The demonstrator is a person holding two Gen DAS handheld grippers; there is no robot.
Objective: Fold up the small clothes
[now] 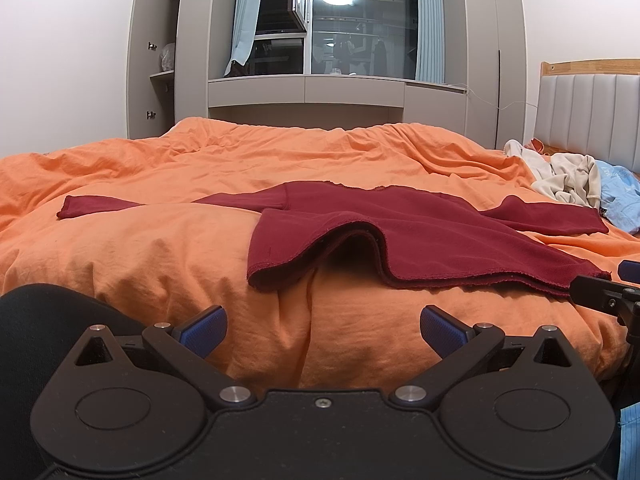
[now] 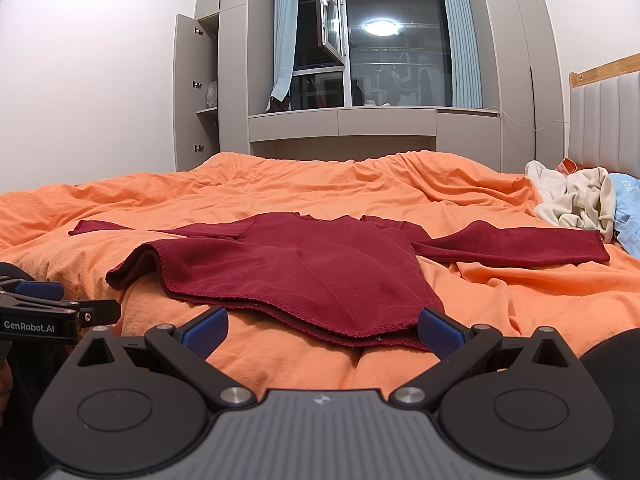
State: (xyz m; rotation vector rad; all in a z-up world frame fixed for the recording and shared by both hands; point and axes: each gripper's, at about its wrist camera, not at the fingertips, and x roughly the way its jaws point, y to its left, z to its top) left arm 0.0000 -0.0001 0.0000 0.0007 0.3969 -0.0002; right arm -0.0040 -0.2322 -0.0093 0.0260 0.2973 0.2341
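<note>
A small dark red long-sleeved top (image 1: 420, 232) lies spread flat on the orange bed cover (image 1: 160, 264), both sleeves stretched out sideways; it also shows in the right wrist view (image 2: 304, 268). Its near hem is rumpled and lifted at the left. My left gripper (image 1: 323, 330) is open and empty, just short of the hem's left part. My right gripper (image 2: 323, 330) is open and empty at the hem's right corner, with its right blue pad (image 2: 440, 330) touching or just in front of the cloth. Each gripper shows at the edge of the other's view.
A pile of cream clothes (image 1: 568, 178) and a light blue garment (image 1: 620, 200) lie at the right by the padded headboard (image 1: 588, 116). Grey cabinets and a window (image 1: 344, 28) stand beyond the bed. A dark sleeve (image 1: 32, 320) is at the lower left.
</note>
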